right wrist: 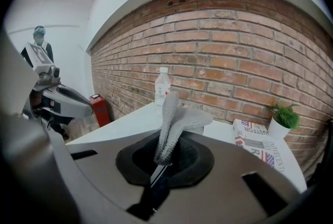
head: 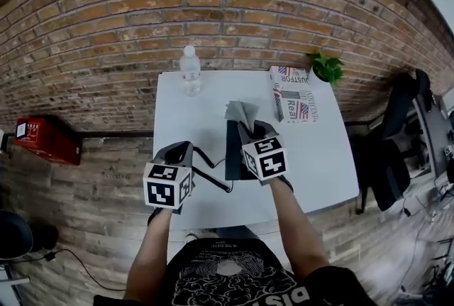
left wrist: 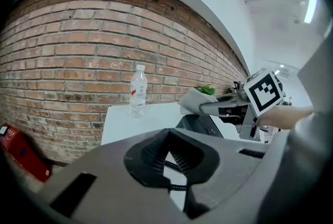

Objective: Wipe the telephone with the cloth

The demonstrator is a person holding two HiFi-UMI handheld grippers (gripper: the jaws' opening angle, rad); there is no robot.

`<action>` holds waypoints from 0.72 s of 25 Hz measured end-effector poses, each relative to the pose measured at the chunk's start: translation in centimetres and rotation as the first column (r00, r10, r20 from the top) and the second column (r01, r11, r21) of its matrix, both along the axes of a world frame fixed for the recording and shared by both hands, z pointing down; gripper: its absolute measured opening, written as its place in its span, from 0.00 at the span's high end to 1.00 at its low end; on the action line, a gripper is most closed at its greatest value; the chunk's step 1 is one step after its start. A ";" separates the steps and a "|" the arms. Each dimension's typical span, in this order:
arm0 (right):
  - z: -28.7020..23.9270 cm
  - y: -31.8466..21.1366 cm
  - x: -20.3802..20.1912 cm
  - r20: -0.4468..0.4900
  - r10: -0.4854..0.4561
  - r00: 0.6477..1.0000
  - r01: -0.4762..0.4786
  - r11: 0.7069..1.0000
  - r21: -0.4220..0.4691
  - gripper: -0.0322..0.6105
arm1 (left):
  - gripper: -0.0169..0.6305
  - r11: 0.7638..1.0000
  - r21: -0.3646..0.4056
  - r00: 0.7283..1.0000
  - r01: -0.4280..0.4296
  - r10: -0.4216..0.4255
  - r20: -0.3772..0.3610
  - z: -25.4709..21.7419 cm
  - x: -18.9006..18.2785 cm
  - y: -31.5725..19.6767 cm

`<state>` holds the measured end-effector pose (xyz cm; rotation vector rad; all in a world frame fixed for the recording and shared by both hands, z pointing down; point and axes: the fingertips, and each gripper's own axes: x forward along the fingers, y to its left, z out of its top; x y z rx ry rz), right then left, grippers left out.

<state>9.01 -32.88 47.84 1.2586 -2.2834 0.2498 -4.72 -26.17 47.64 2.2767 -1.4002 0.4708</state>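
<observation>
Against a red brick wall (head: 106,28), the white table (head: 319,155) bears one clear plastic bottle (head: 190,70) (contents unreadable), one white pot (right wrist: 277,128) holding one small green plant (head: 326,67), one folded newspaper (head: 292,93), and one black desk telephone (head: 233,155) at mid-table. Over the telephone, the right gripper (right wrist: 166,155) pinches one grey knitted cloth (right wrist: 169,119). The left gripper (left wrist: 167,137) has its jaws closed at the tips, with a black coiled cord (left wrist: 171,166) showing in the gap behind them.

Both bare forearms are reaching forward from the torso, each hand carrying 1 gripper. The left gripper (head: 183,150) is hanging nearer the body, its 2 jaws drawn together at the tips. The right gripper (head: 250,130) is extending further ahead, its jaws pinching the cloth (head: 241,113).
</observation>
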 end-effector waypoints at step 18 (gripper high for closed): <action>4.9 2.2 -1.7 0.001 -0.029 1.000 0.029 0.989 -0.142 0.93 | 0.96 1.000 -0.023 1.000 -0.010 0.010 -0.003 1.1 -0.6 1.8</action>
